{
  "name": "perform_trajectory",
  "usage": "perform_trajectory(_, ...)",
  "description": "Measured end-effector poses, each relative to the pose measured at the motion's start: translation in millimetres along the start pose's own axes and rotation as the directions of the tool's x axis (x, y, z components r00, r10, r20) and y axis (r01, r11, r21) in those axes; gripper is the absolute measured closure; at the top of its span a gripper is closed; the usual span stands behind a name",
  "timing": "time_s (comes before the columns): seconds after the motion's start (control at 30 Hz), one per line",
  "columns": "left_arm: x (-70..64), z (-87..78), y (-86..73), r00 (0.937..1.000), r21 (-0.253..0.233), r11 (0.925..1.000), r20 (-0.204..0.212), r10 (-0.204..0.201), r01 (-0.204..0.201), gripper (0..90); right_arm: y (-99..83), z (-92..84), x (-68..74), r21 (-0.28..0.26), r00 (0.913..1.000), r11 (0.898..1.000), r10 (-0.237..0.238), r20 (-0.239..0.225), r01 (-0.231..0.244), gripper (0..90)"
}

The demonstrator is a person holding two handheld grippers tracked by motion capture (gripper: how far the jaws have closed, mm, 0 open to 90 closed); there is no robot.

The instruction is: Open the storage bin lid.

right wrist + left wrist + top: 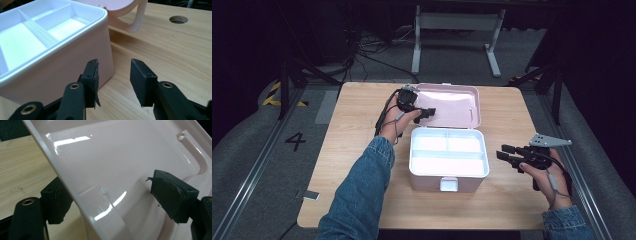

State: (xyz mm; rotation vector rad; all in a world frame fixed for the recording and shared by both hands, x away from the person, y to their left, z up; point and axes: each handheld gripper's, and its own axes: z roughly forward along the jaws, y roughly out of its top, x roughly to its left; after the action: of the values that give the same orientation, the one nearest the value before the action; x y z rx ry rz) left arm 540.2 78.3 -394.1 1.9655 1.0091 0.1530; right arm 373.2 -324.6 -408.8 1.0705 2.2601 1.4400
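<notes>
Left gripper view: left gripper (107, 200) jaws straddle the pink lid (120, 157) edge, parted, pads off it. Right gripper (113, 80) stands open, empty, beside the box (62, 67) on the table (162, 45).

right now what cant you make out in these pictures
- Left gripper, high view: too small to tell whether its jaws touch the lid. In the left gripper view the lid rim hides the left pad's face.
- Box tray, high view: glare washes out the compartment floors.
- Box front, right gripper view: cut off by the left edge.
</notes>
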Motion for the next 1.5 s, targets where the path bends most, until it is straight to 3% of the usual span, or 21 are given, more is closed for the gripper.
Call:
perform_trajectory(0.37, 0.2, 1.3, 0.2, 0.9985, 0.029, 0.9986, -0.034, -0.044, 0.044, 21.1, -0.1, 0.0, -0.3, -0.004, 0.9999, 1.0, 0.01, -0.011, -0.01, 58.8)
perform_trajectory(0.63, 4.0, -1.2, -2.3, 0.9934, 0.045, 0.9937, -0.056, -0.1, 0.103, 19.0, -0.1, 0.1, -0.3, -0.008, 0.9997, 1.0, 0.018, -0.015, -0.018, 57.3)
perform_trajectory(0.9, 7.0, -13.1, -5.0, 0.9946, 0.018, 0.9987, -0.093, -0.046, 0.048, 17.7, 1.5, 2.3, -0.1, -0.01, 0.9995, 1.0, 0.028, -0.014, -0.028, 55.7)
perform_trajectory(1.1, 0.7, -36.9, -3.6, 0.9949, -0.037, 0.9993, -0.1, -0.003, -0.001, 18.8, 7.8, 6.8, -2.4, -0.017, 0.9994, 0.999, 0.027, -0.02, -0.027, 55.0)
perform_trajectory(1.27, -11.3, -61.7, -2.2, 0.995, -0.085, 0.9951, -0.09, 0.044, -0.051, 19.6, 18.2, 2.7, -9.3, -0.041, 0.9994, 0.999, 0.03, -0.016, -0.031, 54.4)
perform_trajectory(1.5, -31.5, -98.8, -4.9, 0.99, -0.136, 0.9845, -0.102, 0.097, -0.11, 22.5, 33.7, 4.5, -14.7, -0.067, 0.9994, 0.997, 0.026, -0.024, -0.027, 53.7)
